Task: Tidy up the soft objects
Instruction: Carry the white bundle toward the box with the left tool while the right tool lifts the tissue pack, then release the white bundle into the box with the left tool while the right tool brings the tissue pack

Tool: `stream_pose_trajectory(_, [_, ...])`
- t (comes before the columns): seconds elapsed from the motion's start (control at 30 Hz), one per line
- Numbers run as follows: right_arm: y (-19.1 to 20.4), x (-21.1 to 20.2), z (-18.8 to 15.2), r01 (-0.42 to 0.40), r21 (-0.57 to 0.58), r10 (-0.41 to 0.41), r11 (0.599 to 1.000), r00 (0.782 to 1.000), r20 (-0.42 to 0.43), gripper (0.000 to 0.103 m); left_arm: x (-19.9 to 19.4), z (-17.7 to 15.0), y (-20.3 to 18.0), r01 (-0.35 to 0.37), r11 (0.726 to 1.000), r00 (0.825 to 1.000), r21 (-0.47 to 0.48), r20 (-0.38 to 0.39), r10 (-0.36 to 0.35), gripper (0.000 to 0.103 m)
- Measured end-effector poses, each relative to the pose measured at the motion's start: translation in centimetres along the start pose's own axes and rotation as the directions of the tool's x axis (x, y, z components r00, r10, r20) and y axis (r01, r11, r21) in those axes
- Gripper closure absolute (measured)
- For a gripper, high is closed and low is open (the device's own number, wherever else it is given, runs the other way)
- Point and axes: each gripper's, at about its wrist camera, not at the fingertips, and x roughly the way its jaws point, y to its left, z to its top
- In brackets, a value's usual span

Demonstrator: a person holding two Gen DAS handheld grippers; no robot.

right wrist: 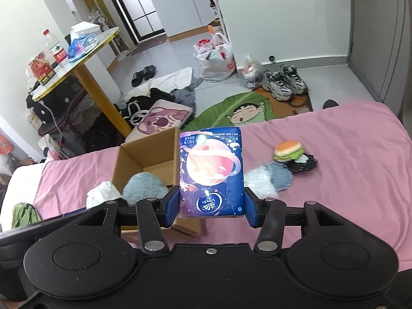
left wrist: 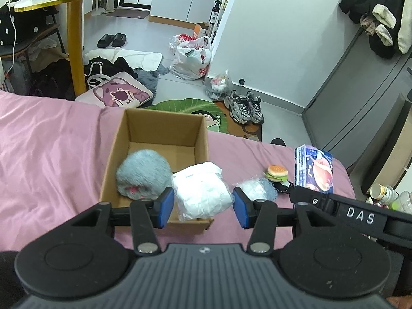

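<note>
Carrying was the step in hand, by my reading: the right tool [right wrist: 211,207] was clamped on a blue tissue pack [right wrist: 211,172], both blue pads pressed flat against the pack's sides, holding it up above the pink bed [right wrist: 347,193] just right of the cardboard box [right wrist: 144,154]. The left tool [left wrist: 203,203] stood with its jaws spread wide and gripping nothing; a white wrapped bundle [left wrist: 203,190] sat between and just beyond the pads, perched on the box's near right corner, partly over the rim. Whether the pads touched it, I could not tell. Inside the box, at its near left, lay a grey fluffy toy [left wrist: 144,173] with a pink patch underneath. The far half of the box floor was bare cardboard. Still out on the bed to the right: a clear crinkly packet [left wrist: 253,189] lying on a denim-blue round piece, a small burger toy [left wrist: 276,172], and a black lacy item [left wrist: 282,186] beside it. Judgement: sorting part done, one item boxed, one on the rim, one in transit, three or so remaining. Next move would call for swinging the pack left over the open far half and lowering before release, keeping clear of the left tool. The bundle looked liable to tip off the corner if nudged.
</note>
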Motion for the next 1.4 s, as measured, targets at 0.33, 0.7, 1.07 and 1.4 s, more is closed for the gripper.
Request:
stream_pose_trajectory(0.33, [2.3,0.5,1.4,-0.044,-0.025,0.044,0.999,0.999,-0.002,0.053,0.2,2.5,1.9,0.005,1.0,1.0,-0.001,-0.004,-0.005,0.054])
stream_pose_trajectory(0.7, [4.2,2.4,2.7,-0.092,-0.037,0.092,0.995,0.996,-0.008,0.053,1.5,4.7,4.3,-0.01,1.0,1.0,-0.023,-0.016,0.01,0.054])
stream_pose_trajectory(1.07, [5.9,4.8,4.1,-0.117,-0.054,0.114,0.992,0.992,-0.048,0.053,4.4,7.2,6.5,-0.021,0.998,0.998,-0.057,-0.052,0.018,0.054])
stream_pose_trajectory(1.4, [6.6,8.1,4.7,-0.11,-0.054,0.104,0.993,0.989,-0.106,0.053,8.4,8.5,8.5,-0.022,0.994,0.994,-0.104,-0.106,0.011,0.054])
